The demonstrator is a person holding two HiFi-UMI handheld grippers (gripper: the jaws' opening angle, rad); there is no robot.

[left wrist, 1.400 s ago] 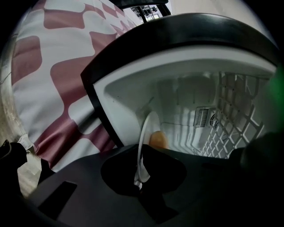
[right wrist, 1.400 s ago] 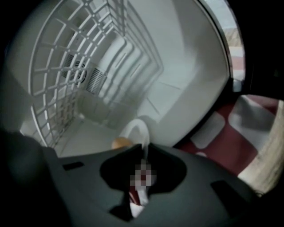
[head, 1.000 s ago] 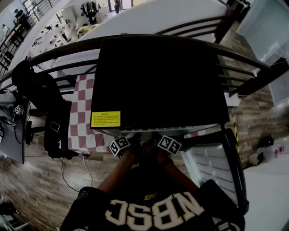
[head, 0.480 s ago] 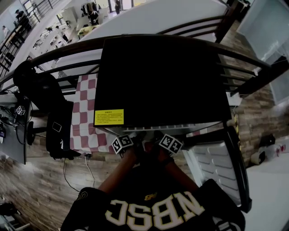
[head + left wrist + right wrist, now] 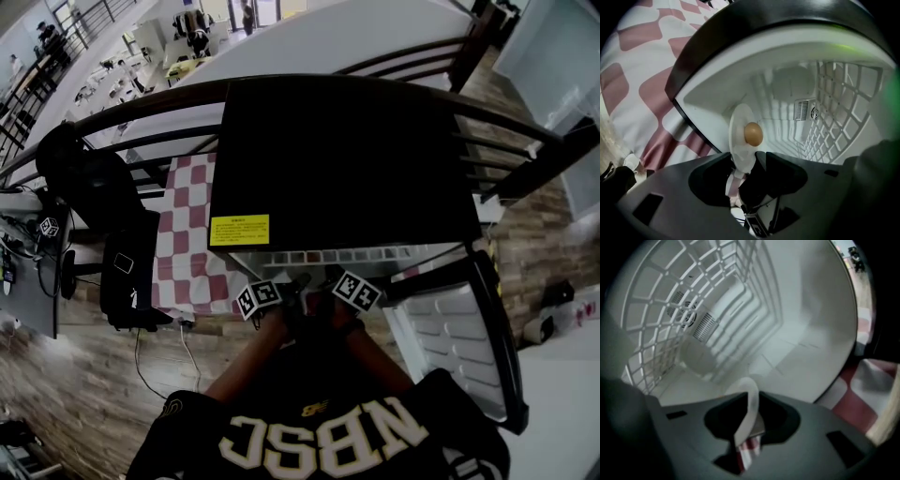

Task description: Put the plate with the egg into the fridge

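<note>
A white plate with a brown egg on it reaches into the open fridge. The plate's rim stands between the jaws of my left gripper, which are opening, and the pads no longer press on it. My right gripper is shut on the plate's opposite rim; its jaws are easing slightly. In the head view the left marker cube and the right marker cube sit side by side at the fridge's front, under its black top.
The fridge's inside is white, with a wire rack and a vent on the back wall. Its door stands open to the right. A red and white checked cloth lies left of the fridge. A dark railing runs behind.
In the head view more of the fridge's lit front edge now shows below the black top. Both marker cubes stay side by side at the opening, barely shifted.
</note>
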